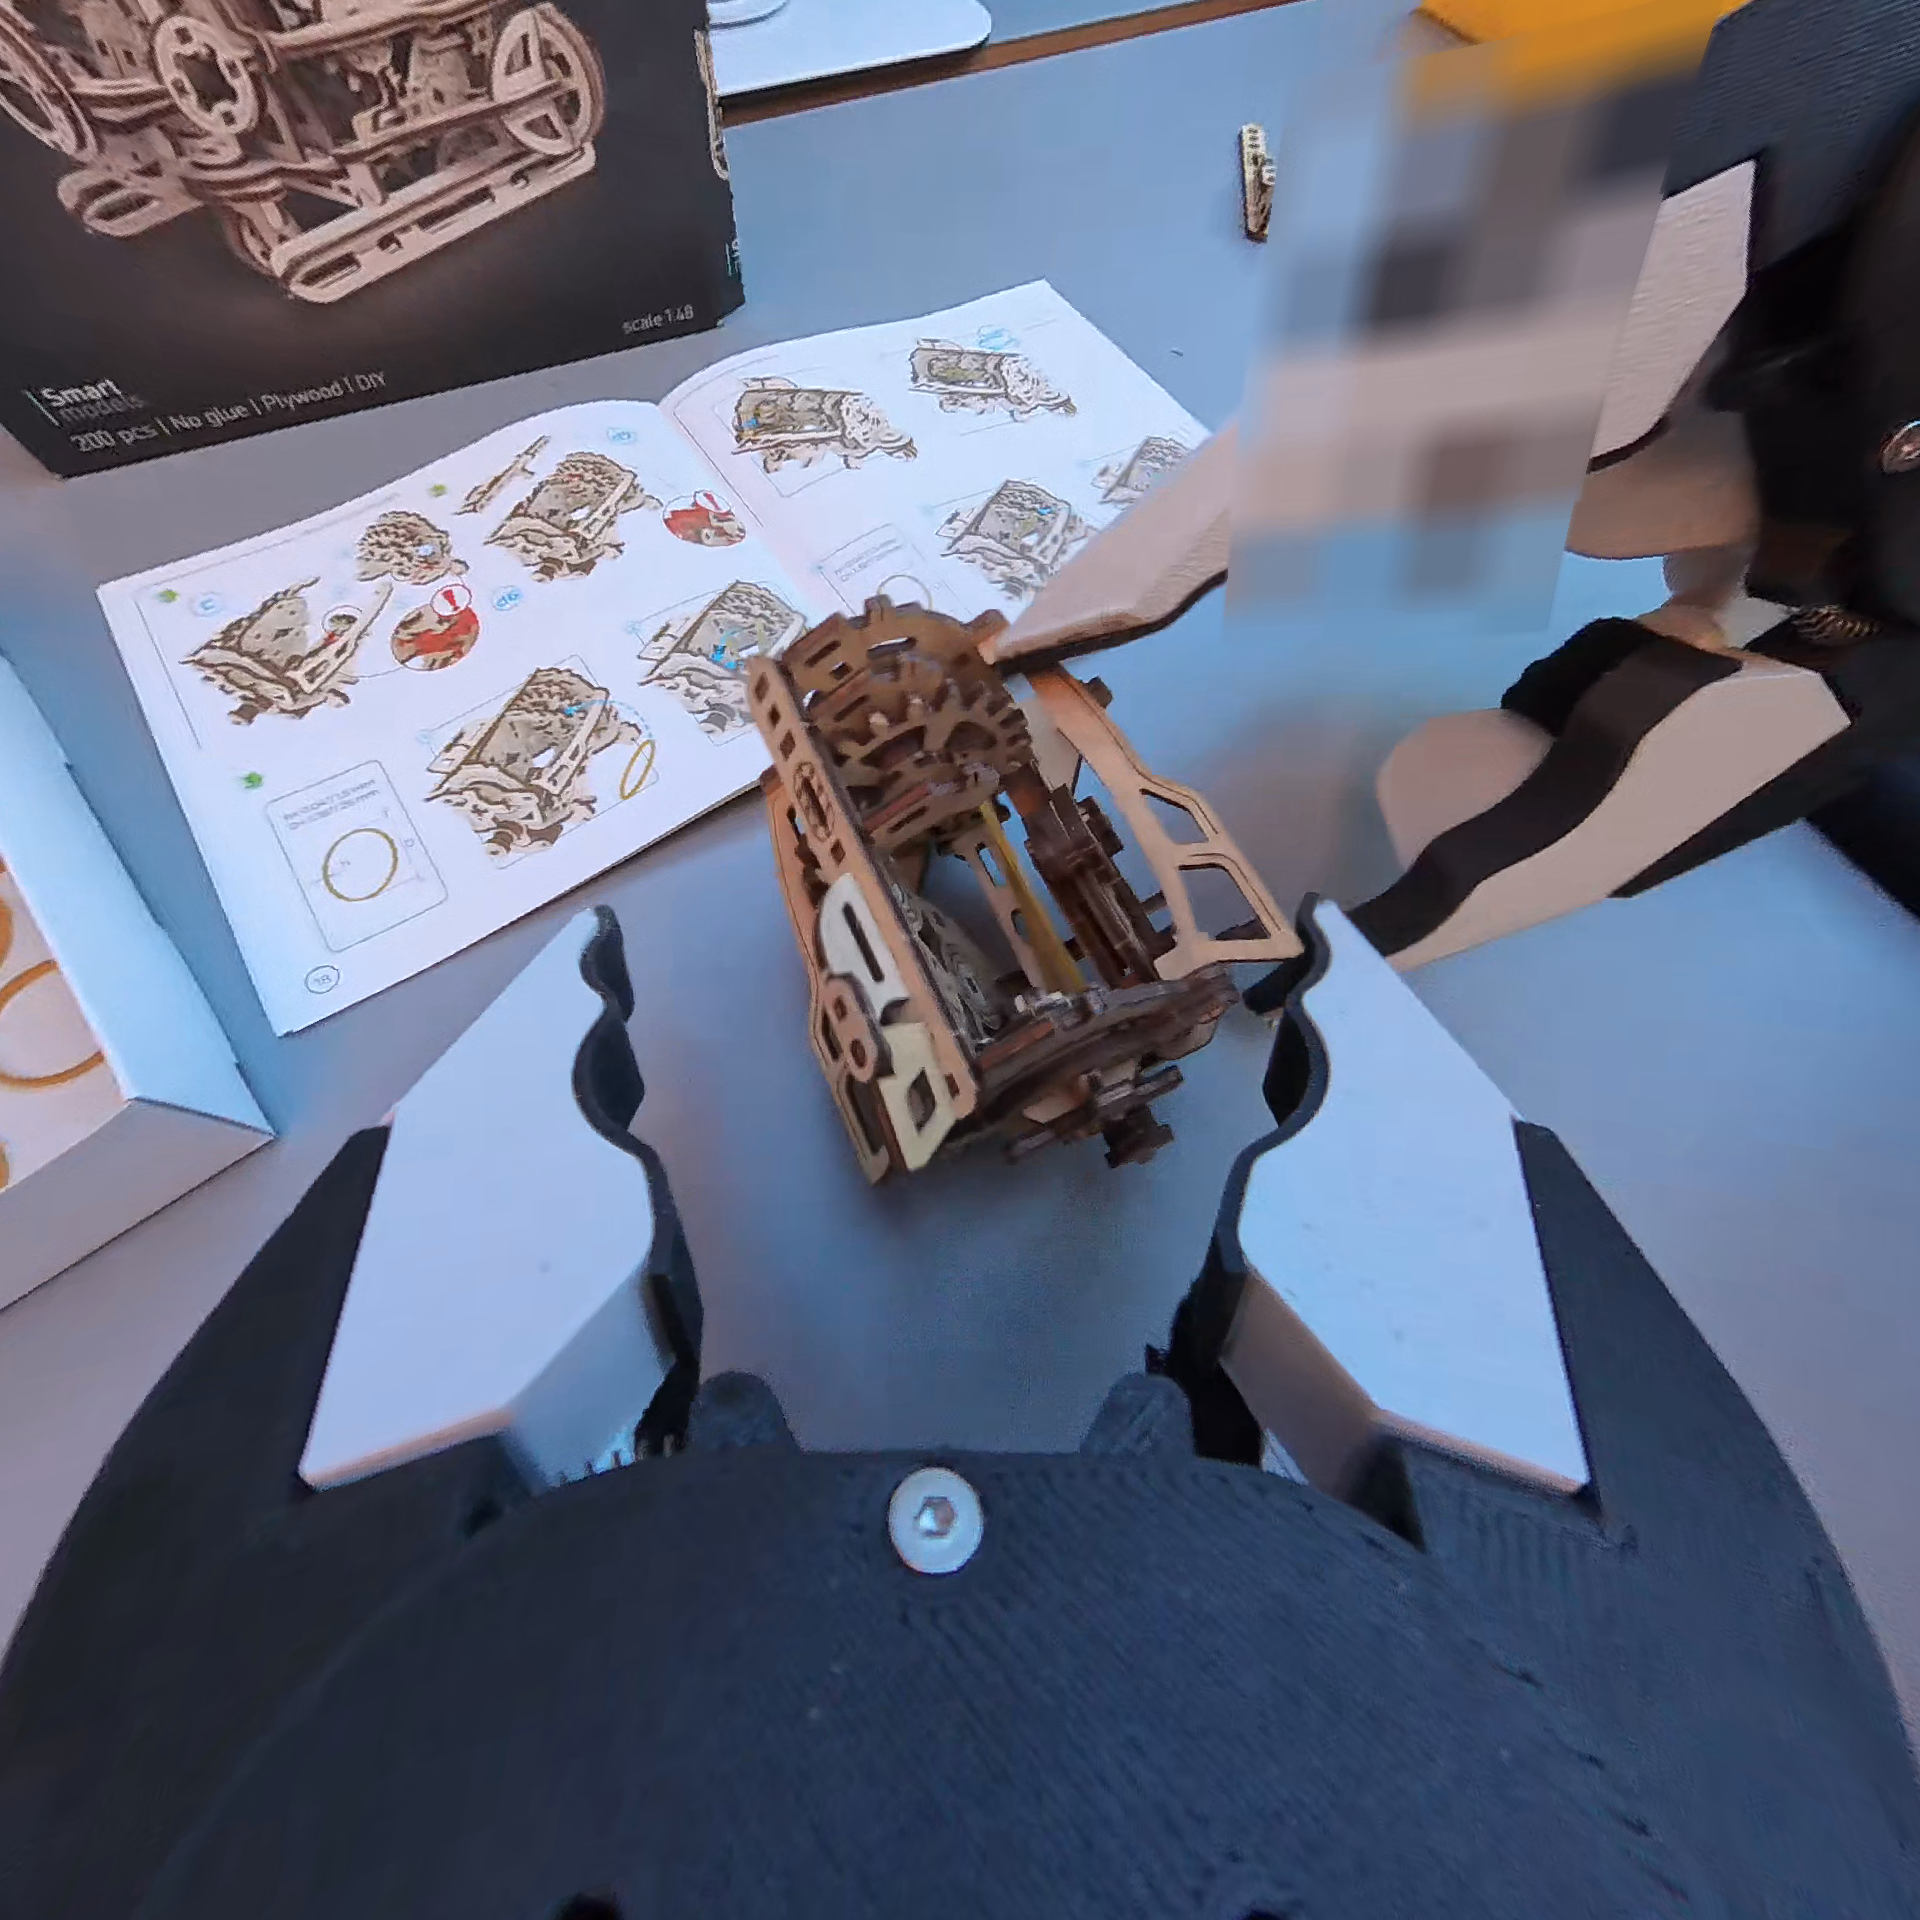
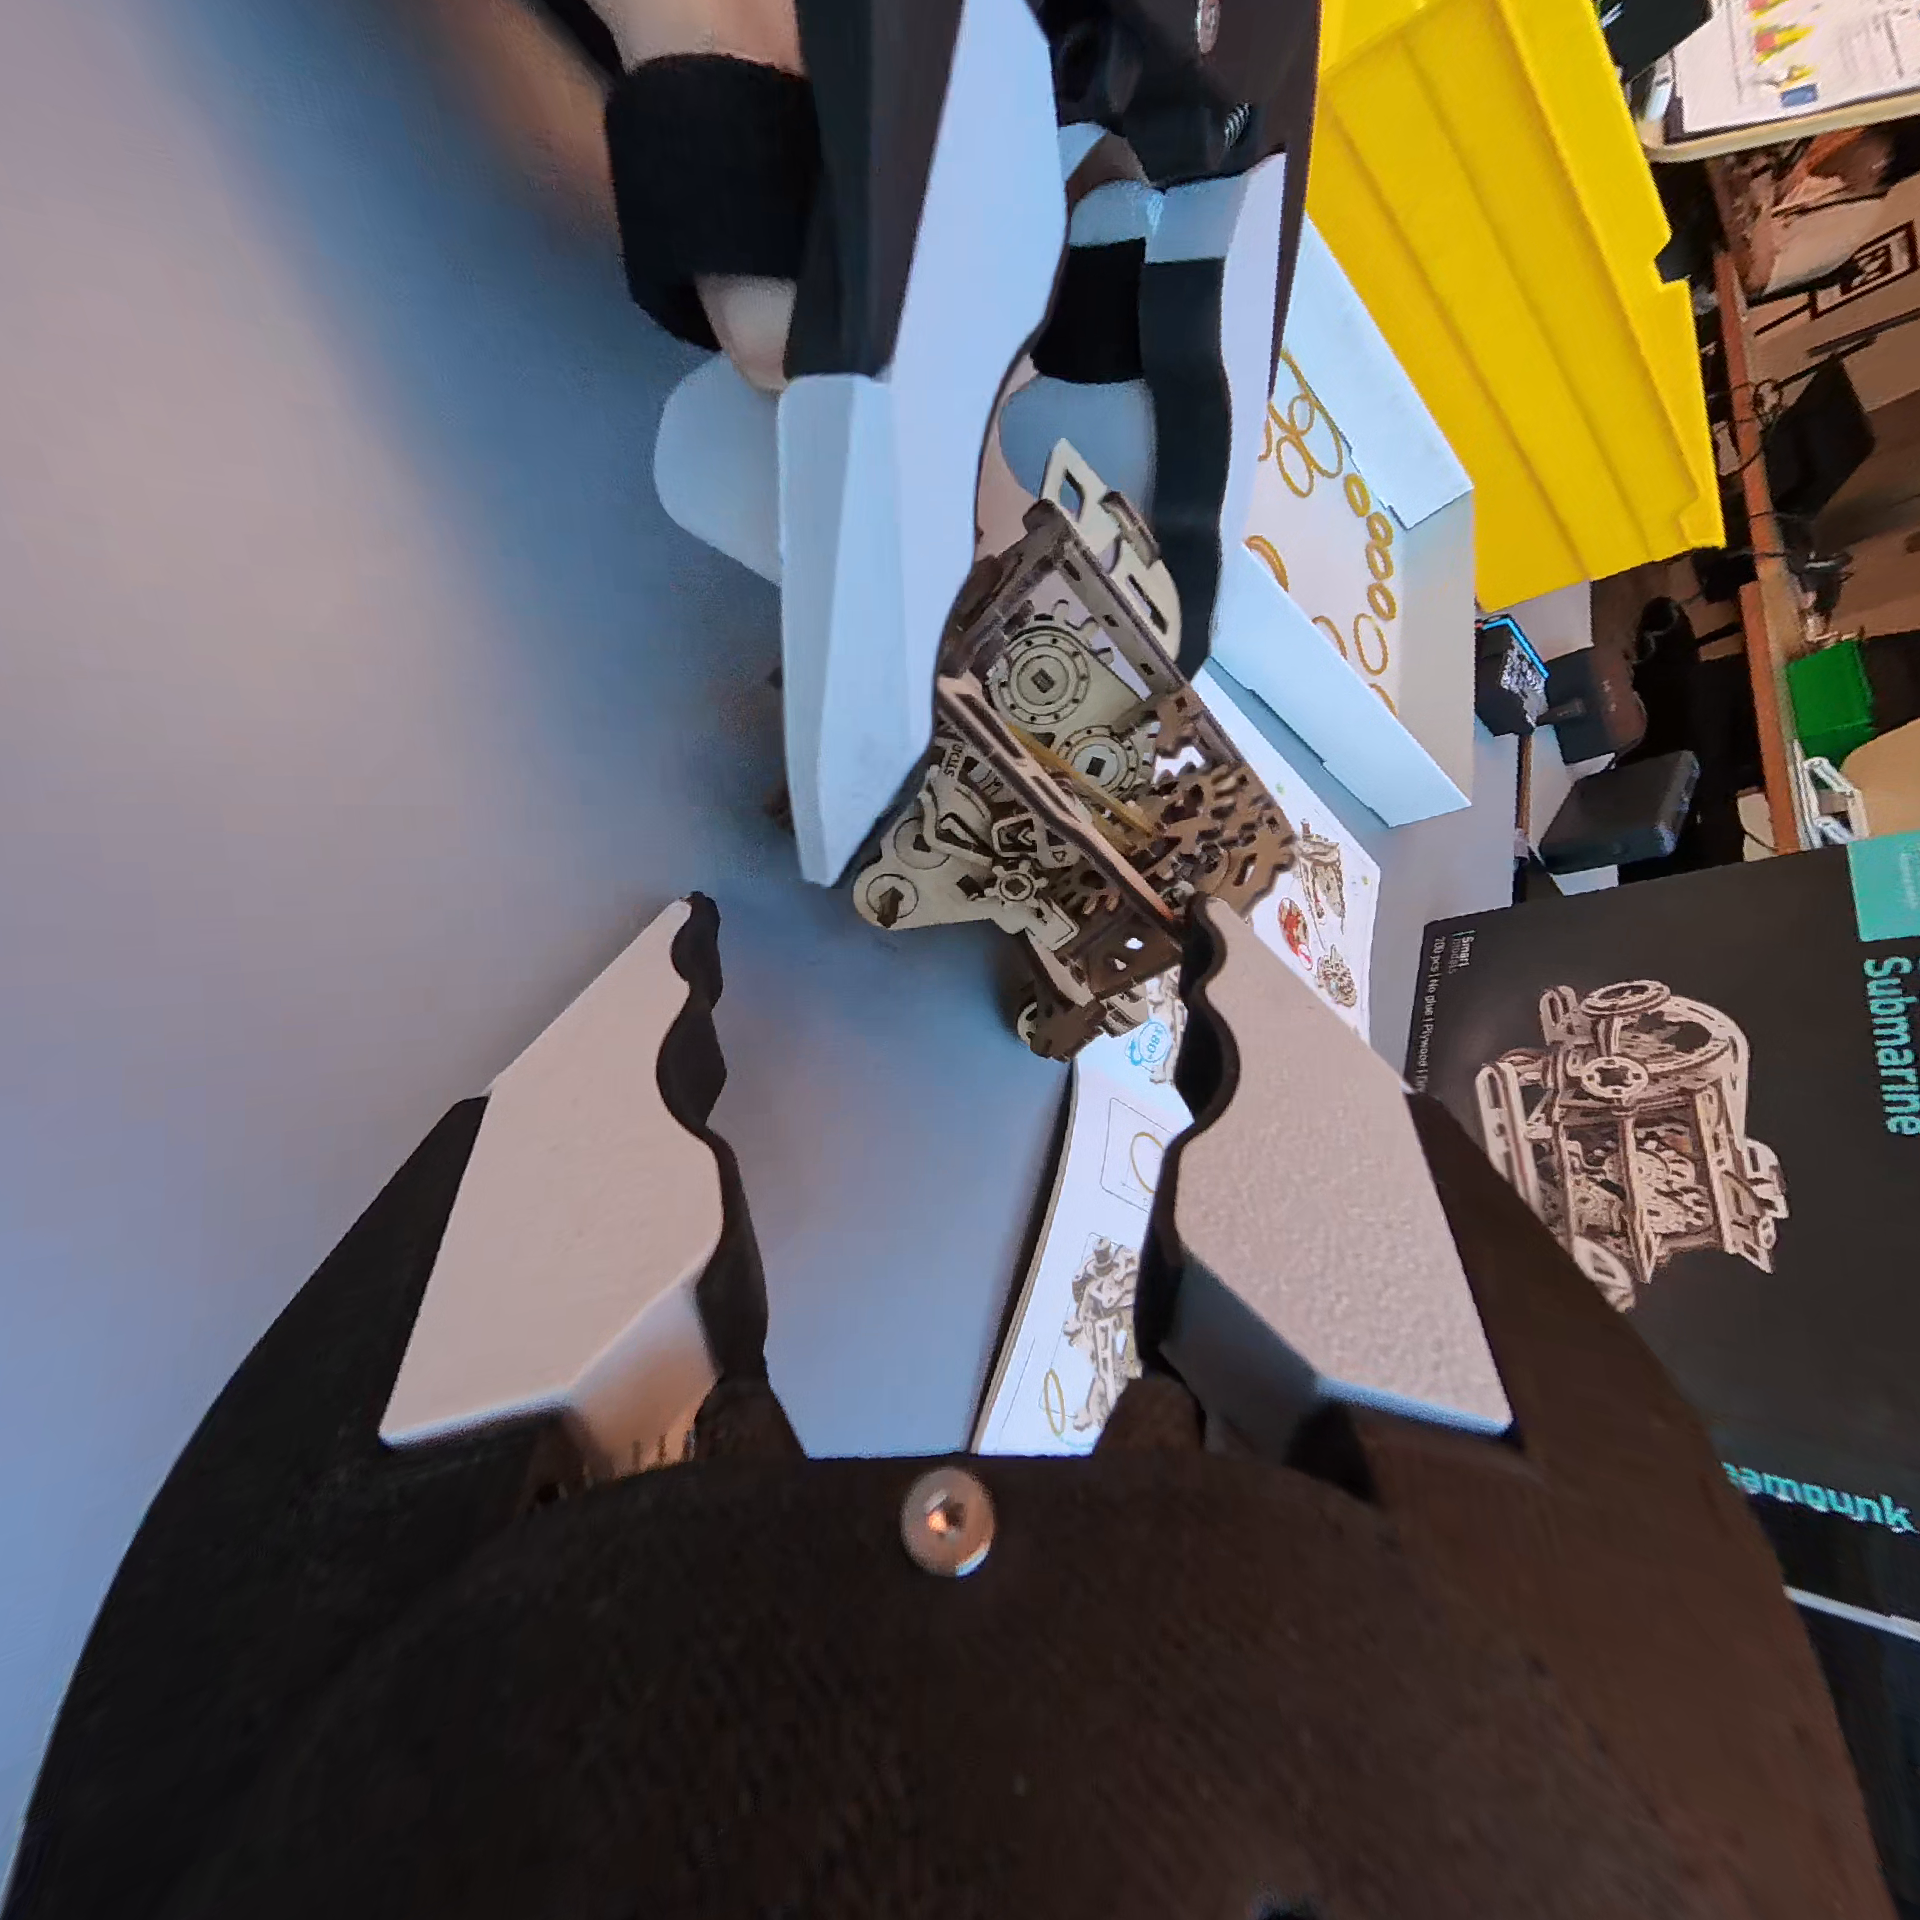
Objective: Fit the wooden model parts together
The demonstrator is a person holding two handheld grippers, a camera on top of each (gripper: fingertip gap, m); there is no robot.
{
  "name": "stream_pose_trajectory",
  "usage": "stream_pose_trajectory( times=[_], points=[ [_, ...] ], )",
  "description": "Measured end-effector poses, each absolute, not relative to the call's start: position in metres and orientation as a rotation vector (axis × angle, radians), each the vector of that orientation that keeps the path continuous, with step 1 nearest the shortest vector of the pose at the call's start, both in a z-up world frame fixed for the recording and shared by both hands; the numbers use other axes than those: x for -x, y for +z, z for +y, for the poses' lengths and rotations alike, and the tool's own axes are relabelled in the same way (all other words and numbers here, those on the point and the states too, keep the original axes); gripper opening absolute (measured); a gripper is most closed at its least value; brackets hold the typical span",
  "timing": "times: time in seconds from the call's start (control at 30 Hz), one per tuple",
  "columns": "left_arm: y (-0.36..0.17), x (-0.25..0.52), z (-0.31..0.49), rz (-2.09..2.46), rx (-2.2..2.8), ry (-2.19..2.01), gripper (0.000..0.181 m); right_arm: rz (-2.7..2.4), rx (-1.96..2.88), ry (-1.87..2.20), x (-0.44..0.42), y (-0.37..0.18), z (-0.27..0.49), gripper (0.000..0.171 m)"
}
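A partly built wooden model (image 1: 987, 883) with gears and a yellow rubber band lies on its side on the grey table (image 1: 1610, 1143). My left gripper (image 1: 961, 925) is open, its fingertips either side of the model's near end; the right fingertip sits very close to the model's side frame. My right gripper (image 1: 1127, 821) comes in from the right, open, one fingertip at the model's far top and the other by its near right corner. In the right wrist view the model (image 2: 1070, 790) lies just past my open right gripper (image 2: 951, 920) and between the left gripper's (image 2: 1008, 769) fingers.
An open instruction booklet (image 1: 468, 675) lies left of the model. The dark kit box (image 1: 312, 208) stands behind it. A white tray of rubber rings (image 1: 62, 1039) is at the far left. A small loose wooden part (image 1: 1257, 182) lies at the back. Yellow bins (image 2: 1507, 312) stand beyond.
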State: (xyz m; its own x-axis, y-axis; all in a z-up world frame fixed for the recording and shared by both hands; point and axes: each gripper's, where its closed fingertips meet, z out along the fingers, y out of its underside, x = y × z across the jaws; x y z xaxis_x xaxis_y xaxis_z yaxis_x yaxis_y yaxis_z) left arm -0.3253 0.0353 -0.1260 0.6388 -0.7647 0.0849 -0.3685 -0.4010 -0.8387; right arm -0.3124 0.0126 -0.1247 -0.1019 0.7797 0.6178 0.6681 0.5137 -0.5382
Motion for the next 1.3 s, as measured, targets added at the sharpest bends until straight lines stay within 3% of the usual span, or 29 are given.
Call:
stream_pose_trajectory(
  times=[0.17, 0.5, 0.67, 1.3],
  points=[
    [-0.124, 0.333, 0.03, 0.908, 2.014, -0.631, 0.101, -1.825, 1.252, 0.189, 0.316, -0.121, 0.002, 0.085],
    [-0.11, 0.324, 0.031, 0.856, 1.96, -0.762, 0.097, -1.965, 1.048, -0.046, 0.317, -0.122, 0.019, 0.091],
    [-0.119, 0.322, 0.03, 0.855, 1.991, -0.784, 0.085, -1.983, 1.028, -0.09, 0.316, -0.123, 0.022, 0.084],
    [-0.117, 0.321, 0.032, 0.821, 1.987, -0.842, 0.084, -1.955, 0.999, -0.14, 0.314, -0.125, 0.025, 0.078]
  ],
)
